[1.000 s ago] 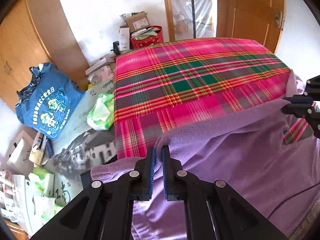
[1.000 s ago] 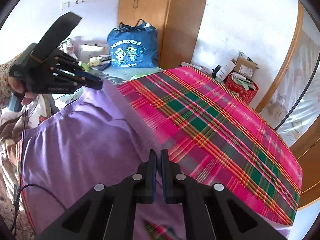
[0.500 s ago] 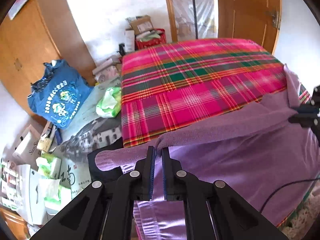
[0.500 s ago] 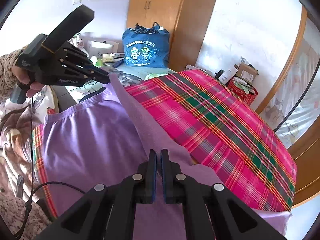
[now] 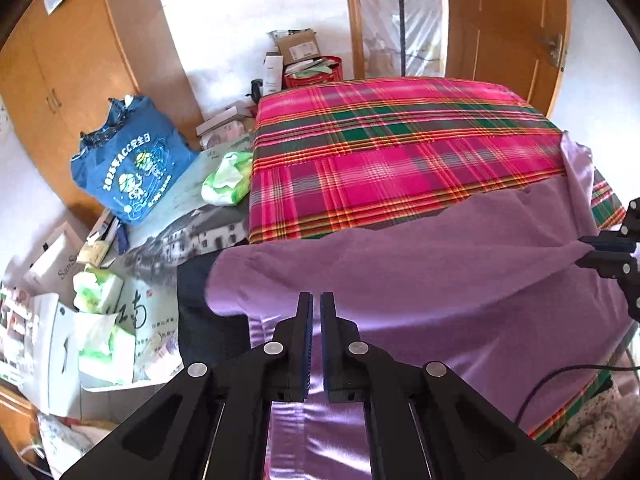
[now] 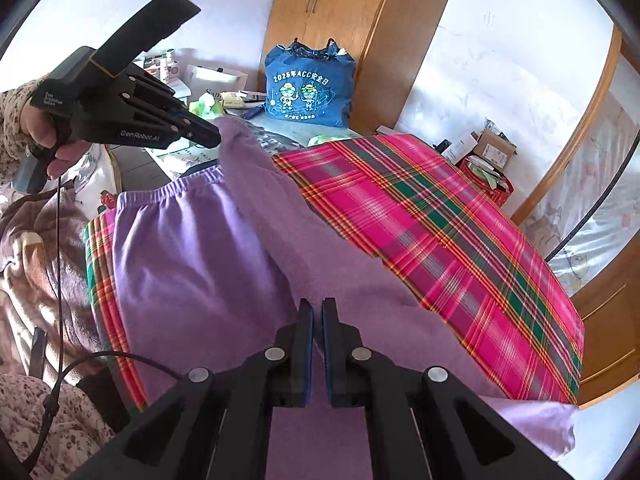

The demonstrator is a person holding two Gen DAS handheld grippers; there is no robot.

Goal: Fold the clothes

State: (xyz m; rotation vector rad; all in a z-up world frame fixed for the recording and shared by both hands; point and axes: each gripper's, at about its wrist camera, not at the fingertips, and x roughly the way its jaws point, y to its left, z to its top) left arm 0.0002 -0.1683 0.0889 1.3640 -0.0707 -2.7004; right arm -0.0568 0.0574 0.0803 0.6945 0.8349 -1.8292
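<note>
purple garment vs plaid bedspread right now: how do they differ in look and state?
The purple garment is plain, solid colour; the plaid bedspread is pink with green, yellow and grey checks.

The garment is partly lifted, one edge raised and doubled back over itself, pinched by the left gripper and right gripper; the bedspread lies flat, ungripped.

The garment covers only the near part; the bedspread spans the whole bed.

Both are cloth, the garment resting on the bedspread.
</note>
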